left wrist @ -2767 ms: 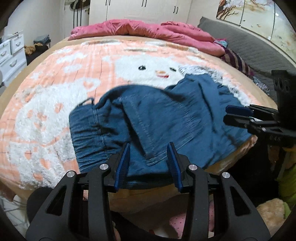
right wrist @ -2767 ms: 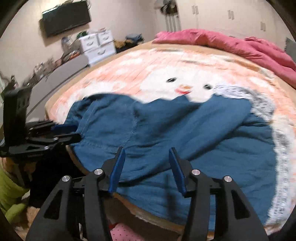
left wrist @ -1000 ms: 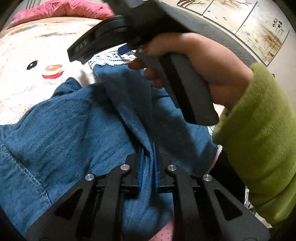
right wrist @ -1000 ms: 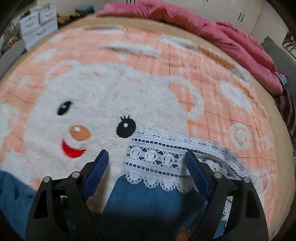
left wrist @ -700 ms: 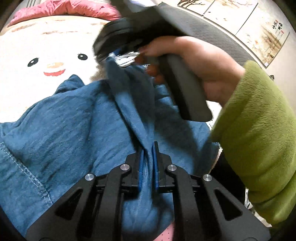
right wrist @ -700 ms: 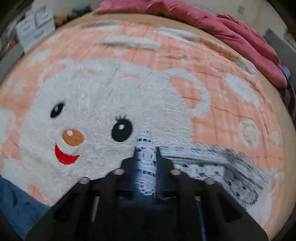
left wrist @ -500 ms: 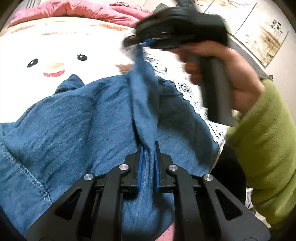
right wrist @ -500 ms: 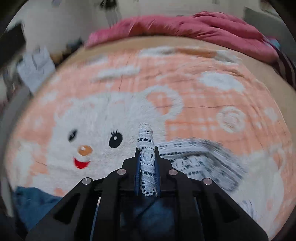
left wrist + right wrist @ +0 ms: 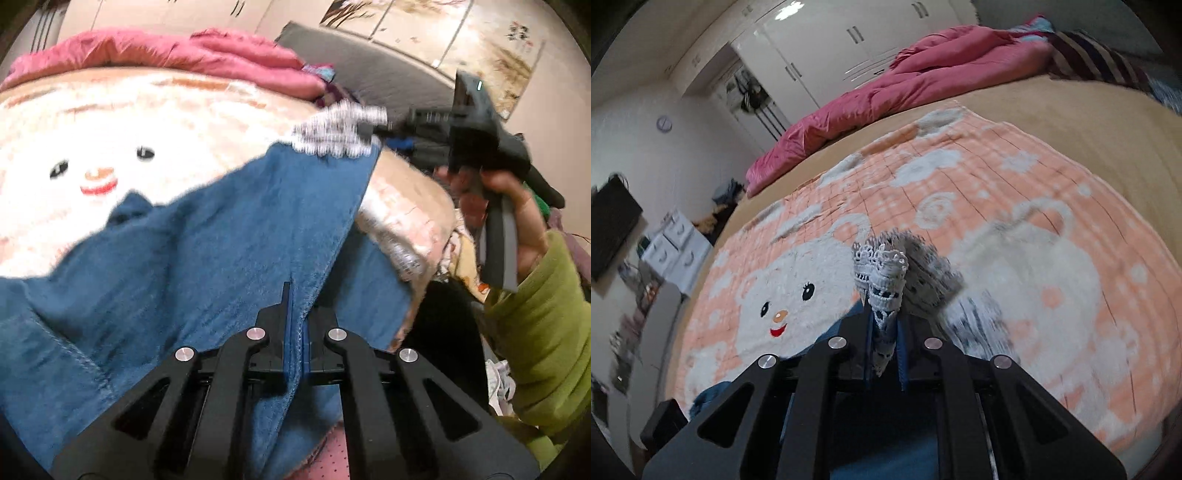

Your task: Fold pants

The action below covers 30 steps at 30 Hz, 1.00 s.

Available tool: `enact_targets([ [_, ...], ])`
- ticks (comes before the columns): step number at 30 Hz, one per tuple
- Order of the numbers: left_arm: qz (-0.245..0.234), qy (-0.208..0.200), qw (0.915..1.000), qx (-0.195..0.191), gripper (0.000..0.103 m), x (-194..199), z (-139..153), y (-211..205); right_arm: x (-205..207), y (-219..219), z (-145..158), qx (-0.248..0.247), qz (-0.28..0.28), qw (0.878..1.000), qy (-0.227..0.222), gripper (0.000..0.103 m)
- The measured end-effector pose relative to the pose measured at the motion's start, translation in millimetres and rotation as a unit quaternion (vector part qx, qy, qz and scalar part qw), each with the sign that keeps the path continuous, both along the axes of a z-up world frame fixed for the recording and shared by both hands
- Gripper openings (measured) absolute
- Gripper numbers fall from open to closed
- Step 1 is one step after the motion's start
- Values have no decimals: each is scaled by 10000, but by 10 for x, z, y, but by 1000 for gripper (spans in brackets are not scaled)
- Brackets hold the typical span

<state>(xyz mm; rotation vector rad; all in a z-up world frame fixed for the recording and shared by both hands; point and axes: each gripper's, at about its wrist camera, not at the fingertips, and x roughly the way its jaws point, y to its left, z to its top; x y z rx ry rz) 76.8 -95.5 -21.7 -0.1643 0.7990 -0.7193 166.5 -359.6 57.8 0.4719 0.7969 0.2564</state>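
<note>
The blue denim pants (image 9: 192,251) with a white lace hem (image 9: 332,133) lie on the bed's peach snowman blanket (image 9: 110,122). My left gripper (image 9: 295,295) is shut on a fold of the denim near the bed's front edge. My right gripper (image 9: 884,306) is shut on the lace hem (image 9: 882,273) and holds it raised above the blanket. In the left wrist view the right gripper (image 9: 373,129) is at the right, stretching the leg up and away from the left gripper.
A pink duvet (image 9: 886,88) lies bunched along the far side of the bed. White drawers (image 9: 676,247) stand beside the bed, wardrobes (image 9: 827,48) behind. A grey headboard (image 9: 369,66) is at the right. Clutter lies on the floor by the bed's corner (image 9: 461,251).
My right gripper closed on the lace hem and lifted it up and to the right, pulling the leg taut. My left gripper stayed shut on the denim fold.
</note>
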Motion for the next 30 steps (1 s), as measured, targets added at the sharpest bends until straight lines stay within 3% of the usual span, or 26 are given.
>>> enact_targets([
  [7,-111,-487,9986,197,0,-221,183,122,-623,-204,0,416,-34,9990,-134,8],
  [13,-95,-177,9987,463,0,-188,23,97,-828,-265,-287,370,-46,9990,244,8],
  [21,-197,-147,9970,731,2,-295,-92,14,-959,-395,-669,211,-258,9968,720,8],
  [27,-298,-97,9962,818,3,-352,-163,-43,-1038,-459,-748,204,-275,9964,775,9],
  [30,-334,-26,9964,781,3,-355,-184,-52,-1058,-496,-753,205,-304,9961,807,15],
])
